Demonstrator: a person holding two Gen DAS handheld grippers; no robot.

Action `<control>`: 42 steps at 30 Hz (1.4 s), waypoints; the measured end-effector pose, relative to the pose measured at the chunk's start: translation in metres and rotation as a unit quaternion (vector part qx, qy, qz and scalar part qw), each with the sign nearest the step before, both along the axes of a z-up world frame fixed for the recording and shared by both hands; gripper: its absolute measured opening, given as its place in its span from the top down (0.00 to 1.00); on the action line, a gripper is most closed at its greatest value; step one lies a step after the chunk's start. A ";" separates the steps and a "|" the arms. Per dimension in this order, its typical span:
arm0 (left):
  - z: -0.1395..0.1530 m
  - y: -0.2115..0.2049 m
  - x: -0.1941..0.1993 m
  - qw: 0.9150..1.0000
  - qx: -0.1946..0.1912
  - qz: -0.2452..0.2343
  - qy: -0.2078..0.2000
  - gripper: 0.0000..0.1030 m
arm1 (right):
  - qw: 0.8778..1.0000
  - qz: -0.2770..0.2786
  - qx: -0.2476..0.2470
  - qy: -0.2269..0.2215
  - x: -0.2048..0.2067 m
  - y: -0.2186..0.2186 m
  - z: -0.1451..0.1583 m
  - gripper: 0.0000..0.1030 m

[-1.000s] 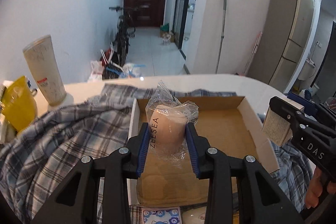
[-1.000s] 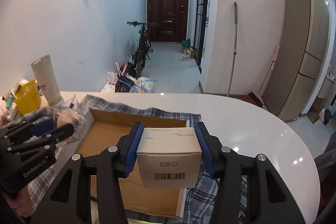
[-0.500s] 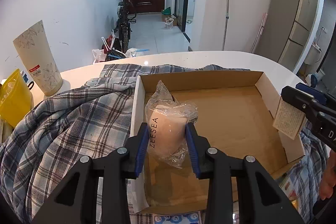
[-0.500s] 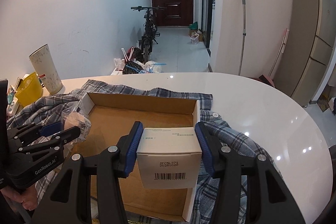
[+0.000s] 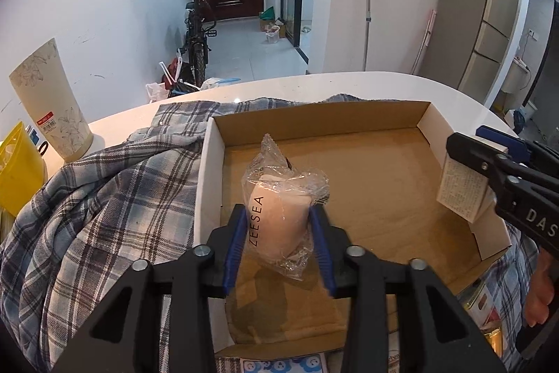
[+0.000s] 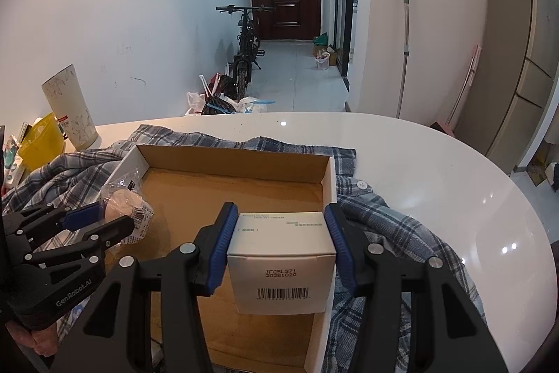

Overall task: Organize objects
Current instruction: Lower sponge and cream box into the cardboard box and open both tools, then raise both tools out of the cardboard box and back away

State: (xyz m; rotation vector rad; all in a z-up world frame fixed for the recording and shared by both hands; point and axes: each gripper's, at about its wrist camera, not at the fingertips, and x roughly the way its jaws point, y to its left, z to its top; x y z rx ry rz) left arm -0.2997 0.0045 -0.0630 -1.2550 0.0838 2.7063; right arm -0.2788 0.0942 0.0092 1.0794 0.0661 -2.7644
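My left gripper (image 5: 277,243) has its fingers pinched on a plastic-wrapped puff (image 5: 279,226) — a pale peach piece printed ZEESEA, in crinkled clear film — which I hold above the left part of the cardboard tray (image 5: 349,124). Whether the wrap touches the brown floor of the tray I cannot tell. From my right wrist view the same puff (image 6: 122,203) shows at the tray's left wall, clamped in that gripper (image 6: 104,222).

My right gripper (image 6: 279,247) has its fingers pressed against both sides of a small white box (image 6: 281,263) with a barcode and the code JFC5L371 on its near face. I hold it over the right side of the tray (image 6: 230,156), close to the right wall. In my left wrist view this box (image 5: 461,191) appears at that wall, printed side facing in.

The tray lies on a plaid shirt (image 5: 104,198) spread across the white bench (image 6: 436,170). A tall patterned cup (image 5: 49,100) and a yellow container (image 5: 17,170) stand at the bench's left edge.
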 end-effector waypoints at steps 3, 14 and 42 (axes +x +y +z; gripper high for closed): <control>0.002 0.003 0.003 1.000 -0.009 0.003 0.014 0.28 | 1.000 0.002 -0.009 -0.005 -0.003 0.001 -0.005 0.51; 0.034 -0.005 0.019 0.993 -0.011 0.026 0.112 0.18 | 1.000 -0.003 0.002 -0.014 -0.009 -0.004 -0.014 0.51; 0.165 -0.029 0.142 0.960 0.058 0.053 0.269 0.18 | 0.991 0.012 -0.042 0.130 0.095 0.009 0.112 0.14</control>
